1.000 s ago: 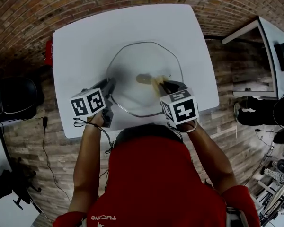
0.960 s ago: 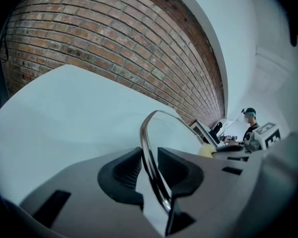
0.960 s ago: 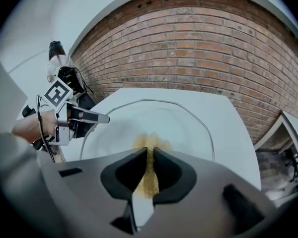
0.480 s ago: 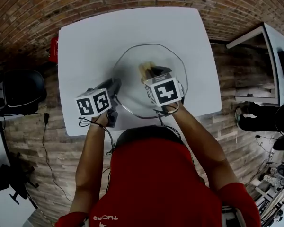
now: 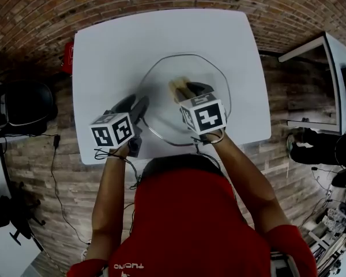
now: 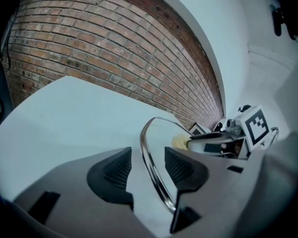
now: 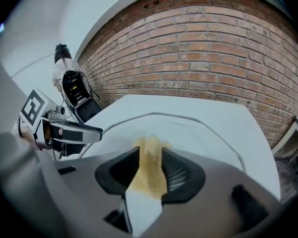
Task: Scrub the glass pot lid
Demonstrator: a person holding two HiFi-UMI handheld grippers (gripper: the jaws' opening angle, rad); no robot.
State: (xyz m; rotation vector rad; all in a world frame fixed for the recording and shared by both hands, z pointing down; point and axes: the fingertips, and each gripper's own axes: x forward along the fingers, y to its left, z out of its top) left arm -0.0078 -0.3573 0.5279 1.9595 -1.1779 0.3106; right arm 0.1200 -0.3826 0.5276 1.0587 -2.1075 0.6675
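Quick update on the scrubbing. The right gripper (image 7: 151, 171) has slid across from the near right side of the round clear glass pot lid with the thin metal rim (image 5: 210, 79) to roughly its middle, and it now sits there. The lid lies flat on the white desk (image 5: 115, 45), right under both grippers.

Both sets of jaws have just been opening. The left gripper (image 6: 146, 163) hasn't gone anywhere. It's parked at the lid's near left edge, and the metal rim runs through the gap between its jaws, but there's clear space on both sides, so it isn't clamping the lid. The right gripper has the tan-yellow scrubbing sponge (image 7: 150, 160) standing between its jaws. The pads sit right up against it without looking like they squeeze it, so I'd call that a loose hold at best.

My read is that this scrub stroke is over. With nothing pinning the lid and the sponge let go, it's either a regrip or the wrap-up.

Writing-wise there's not much. Each gripper's cube, left (image 5: 111, 130) and right (image 5: 203, 115), carries black-and-white square markers, which are patterns rather than text. The person's red shirt (image 5: 184, 224) has small print low down that's too tiny to read. I can't spot any brand on the lid or the sponge.
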